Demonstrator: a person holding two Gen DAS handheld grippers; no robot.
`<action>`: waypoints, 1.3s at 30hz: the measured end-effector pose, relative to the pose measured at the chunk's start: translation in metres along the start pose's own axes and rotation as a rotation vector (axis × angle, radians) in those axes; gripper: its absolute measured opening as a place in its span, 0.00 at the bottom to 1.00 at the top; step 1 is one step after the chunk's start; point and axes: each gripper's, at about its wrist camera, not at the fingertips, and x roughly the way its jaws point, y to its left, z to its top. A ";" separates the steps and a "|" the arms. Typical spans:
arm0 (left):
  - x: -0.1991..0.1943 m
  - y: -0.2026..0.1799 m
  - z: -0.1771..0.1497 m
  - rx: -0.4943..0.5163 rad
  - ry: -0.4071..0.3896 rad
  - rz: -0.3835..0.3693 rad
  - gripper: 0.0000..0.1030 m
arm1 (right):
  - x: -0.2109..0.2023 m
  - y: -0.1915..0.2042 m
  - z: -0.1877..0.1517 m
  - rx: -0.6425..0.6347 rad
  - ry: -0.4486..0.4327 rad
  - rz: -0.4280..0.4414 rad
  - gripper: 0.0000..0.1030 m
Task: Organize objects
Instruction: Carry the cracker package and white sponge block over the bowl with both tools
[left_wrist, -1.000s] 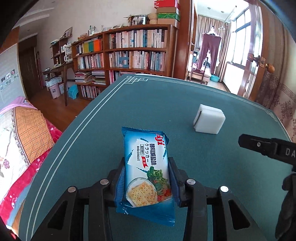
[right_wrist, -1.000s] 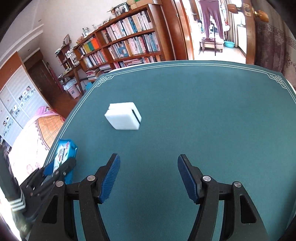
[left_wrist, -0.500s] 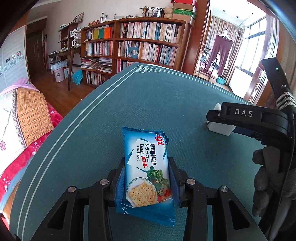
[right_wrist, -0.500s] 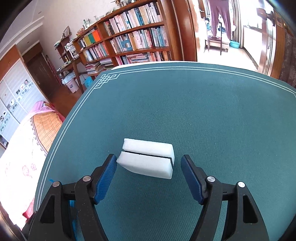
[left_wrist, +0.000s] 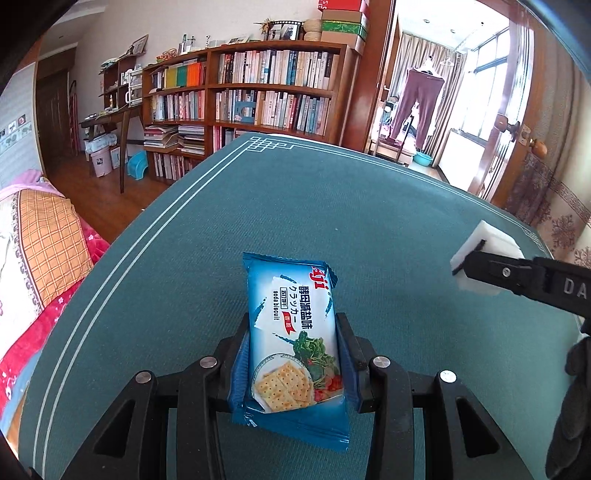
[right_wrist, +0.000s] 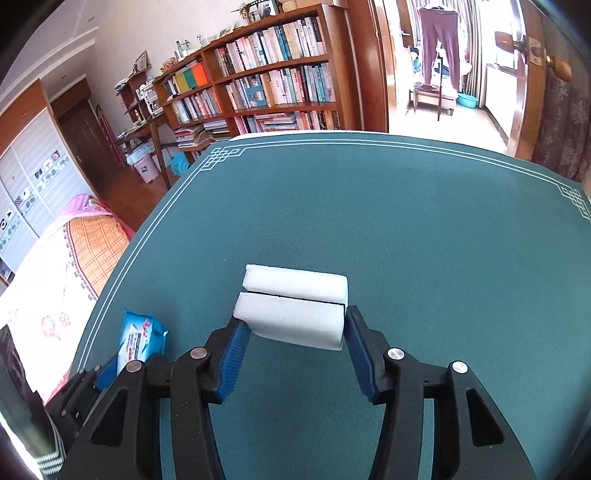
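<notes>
Left wrist view: the left claw (left_wrist: 291, 363) grips one biscuit packet (left_wrist: 291, 332) at 6 o'clock over the green surface (left_wrist: 332, 206); the slick wrapper could slide out.

Right wrist view: the right claw (right_wrist: 293, 334) is closing on one white foam block (right_wrist: 293, 304) at centre; a shallow tip hold may squeeze it free.

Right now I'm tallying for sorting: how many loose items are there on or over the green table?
2. The cracker packet sits clamped in the left gripper. The white foam block is between the closing jaws of the right gripper. Nothing else shows on the table.
</notes>
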 end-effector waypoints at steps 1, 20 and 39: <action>-0.002 -0.003 0.000 0.008 -0.004 -0.005 0.42 | -0.011 -0.004 -0.006 -0.005 -0.005 -0.007 0.51; -0.047 -0.113 -0.020 0.234 -0.024 -0.151 0.42 | -0.200 -0.179 -0.093 0.236 -0.155 -0.222 0.52; -0.084 -0.229 -0.028 0.393 0.001 -0.367 0.42 | -0.194 -0.310 -0.107 0.302 -0.034 -0.239 0.53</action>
